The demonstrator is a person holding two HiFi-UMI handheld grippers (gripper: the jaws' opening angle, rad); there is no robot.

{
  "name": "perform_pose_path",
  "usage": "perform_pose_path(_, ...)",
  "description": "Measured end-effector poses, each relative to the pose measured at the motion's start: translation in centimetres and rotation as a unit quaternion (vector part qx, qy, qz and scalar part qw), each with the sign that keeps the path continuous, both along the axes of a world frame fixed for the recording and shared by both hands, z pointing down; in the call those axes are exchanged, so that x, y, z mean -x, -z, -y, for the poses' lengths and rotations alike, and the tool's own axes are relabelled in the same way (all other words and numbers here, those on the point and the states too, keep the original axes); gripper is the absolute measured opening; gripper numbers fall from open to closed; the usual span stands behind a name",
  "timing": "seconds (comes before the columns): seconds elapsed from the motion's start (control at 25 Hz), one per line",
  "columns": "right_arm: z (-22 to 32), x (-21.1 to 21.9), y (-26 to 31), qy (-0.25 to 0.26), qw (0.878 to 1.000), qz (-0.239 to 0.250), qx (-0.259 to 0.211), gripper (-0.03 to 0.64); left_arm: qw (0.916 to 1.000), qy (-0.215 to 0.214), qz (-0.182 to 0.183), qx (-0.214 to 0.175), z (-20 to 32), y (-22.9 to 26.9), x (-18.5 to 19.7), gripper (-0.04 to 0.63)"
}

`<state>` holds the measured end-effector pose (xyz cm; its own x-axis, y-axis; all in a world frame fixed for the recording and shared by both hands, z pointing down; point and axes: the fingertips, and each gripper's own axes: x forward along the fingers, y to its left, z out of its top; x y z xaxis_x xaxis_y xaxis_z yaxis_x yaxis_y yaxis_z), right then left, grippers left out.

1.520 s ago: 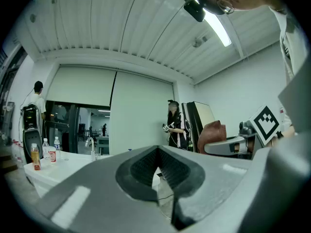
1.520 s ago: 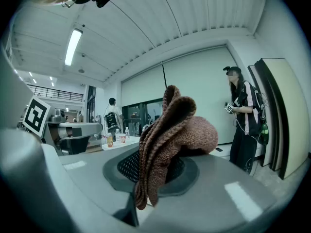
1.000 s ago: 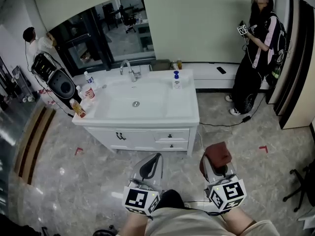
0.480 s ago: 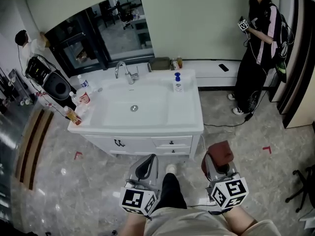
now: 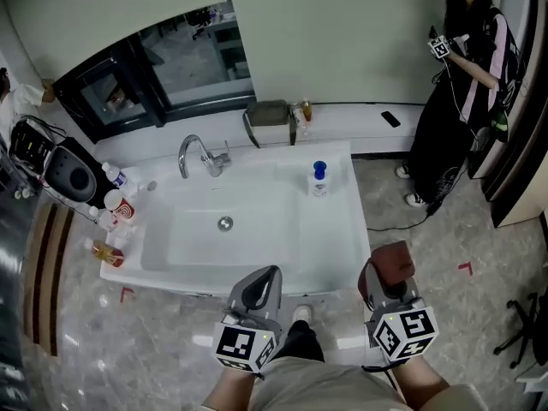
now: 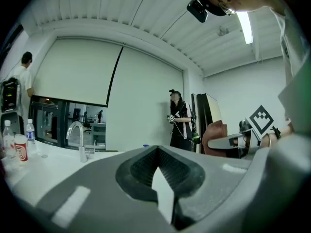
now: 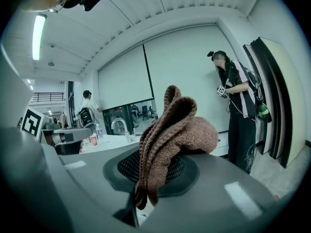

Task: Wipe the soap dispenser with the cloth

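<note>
Reddish-brown knitted cloth (image 7: 167, 140) is being pinched between the closed jaws of the right gripper (image 7: 146, 188), with its folded bulk standing up above them. The left gripper (image 6: 158, 174) is being carried with its jaws pressed together on nothing. Both grippers are being held low at the bottom of the head view, just short of the near edge of the white washbasin (image 5: 344, 248).

The soap dispenser (image 5: 319, 179), a pale bottle with a blue pump, is standing upright on the basin's flat top, right of centre in the head view and well apart from both grippers. The step in hand is judged to be the approach; no wiping is yet being done. The next move is judged to call for the cloth to be brought forward over the basin to the dispenser's body, and for the left gripper to be opened if the bottle is to be steadied.

The basin bowl is holding nothing besides its drain (image 5: 225, 223). At the left of the frame a water bottle (image 5: 114, 176) and a red-patterned cup (image 5: 118, 205) are standing. Their contents cannot be told, nor can the dispenser's fill level.
</note>
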<state>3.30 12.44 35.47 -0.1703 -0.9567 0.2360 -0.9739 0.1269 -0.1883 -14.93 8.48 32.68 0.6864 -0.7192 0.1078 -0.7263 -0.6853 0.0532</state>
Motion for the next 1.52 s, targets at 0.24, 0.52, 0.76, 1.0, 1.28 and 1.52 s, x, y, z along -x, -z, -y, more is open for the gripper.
perform_pose_path(0.24,9.9,-0.7,-0.5,-0.032,0.999,-0.008,0.013,0.078,0.9993,-0.035,0.007,0.014,10.3,-1.2,-0.2,0.000)
perform_pose_path(0.52,16.0,-2.0,-3.4,-0.037,0.998,-0.004,0.051,0.078,0.9971,-0.066,-0.004,0.038,16.8,-3.7,-2.7,0.000)
perform_pose_path(0.76,19.0,-2.6,-7.3,-0.018,0.994,-0.007,0.103,0.080,0.9926,-0.115,-0.001,0.037,20.3,-4.1,-6.9,0.000)
perform_pose_path(1.0,21.9,-1.4,-11.8,0.053,0.988,-0.010,0.147,0.080,0.9863,-0.156,0.051,0.016,25.8,-4.9,-12.0,0.000)
perform_pose_path(1.28,24.6,4.3,-17.3,0.176,0.968,-0.032,0.178,0.080,0.9672,-0.232,0.091,0.050,27.9,-8.2,-17.4,0.000)
perform_pose_path(1.52,26.9,8.9,-18.5,0.276,0.944,-0.043,0.177,0.080,0.9535,-0.262,0.120,0.089,28.1,-10.3,-19.0,0.000)
